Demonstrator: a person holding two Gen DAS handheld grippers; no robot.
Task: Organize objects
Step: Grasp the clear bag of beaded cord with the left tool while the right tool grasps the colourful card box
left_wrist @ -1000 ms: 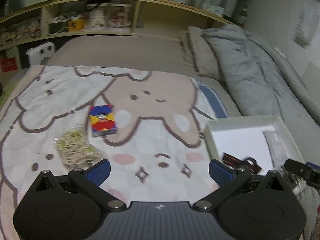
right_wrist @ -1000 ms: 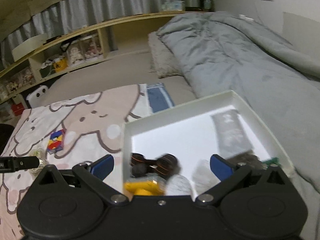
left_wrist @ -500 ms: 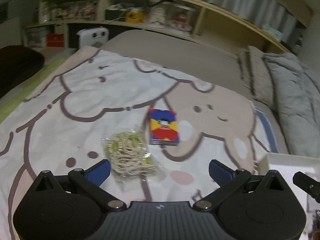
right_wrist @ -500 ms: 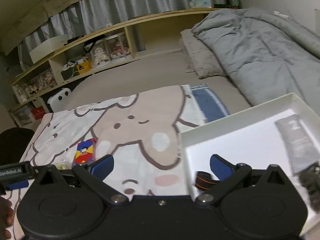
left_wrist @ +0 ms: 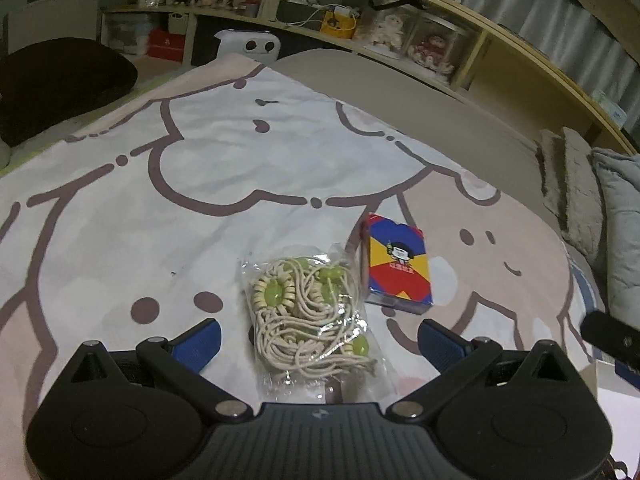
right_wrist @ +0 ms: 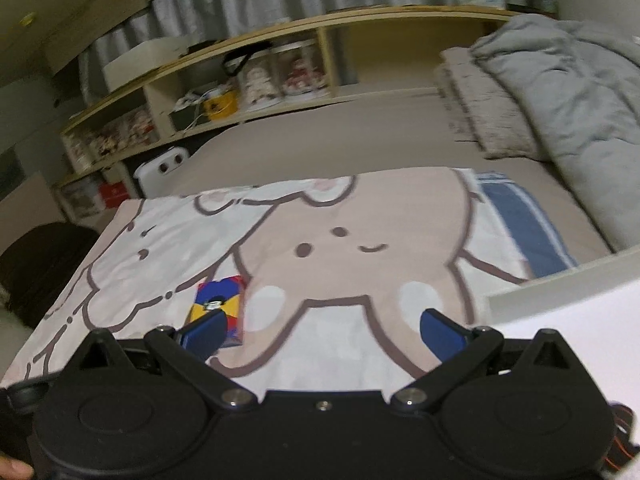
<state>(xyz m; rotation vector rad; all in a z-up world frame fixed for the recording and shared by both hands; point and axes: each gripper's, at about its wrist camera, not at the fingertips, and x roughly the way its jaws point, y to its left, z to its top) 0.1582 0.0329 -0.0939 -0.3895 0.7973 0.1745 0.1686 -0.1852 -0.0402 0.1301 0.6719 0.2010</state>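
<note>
A clear plastic bag of cream cords with green beads (left_wrist: 312,312) lies on the cartoon blanket (left_wrist: 200,168), right between the blue pads of my left gripper (left_wrist: 318,338), which stands open around its near end. Just right of the bag lies a small red, yellow and blue card box (left_wrist: 398,266). In the right wrist view the same card box (right_wrist: 220,304) sits in front of the left pad, and my right gripper (right_wrist: 322,332) is open and empty over the blanket. The white tray (right_wrist: 560,292) shows at the right edge.
A grey duvet (right_wrist: 568,92) and pillows fill the right side of the bed. Wooden shelves (left_wrist: 400,36) with toys run along the back. A dark cushion (left_wrist: 60,80) sits at the far left. A fingertip (right_wrist: 12,470) shows at the lower left corner.
Both grippers have swung left, away from the white tray. The left one has come down over the bag of cords; the tray's contents have left the right view.
</note>
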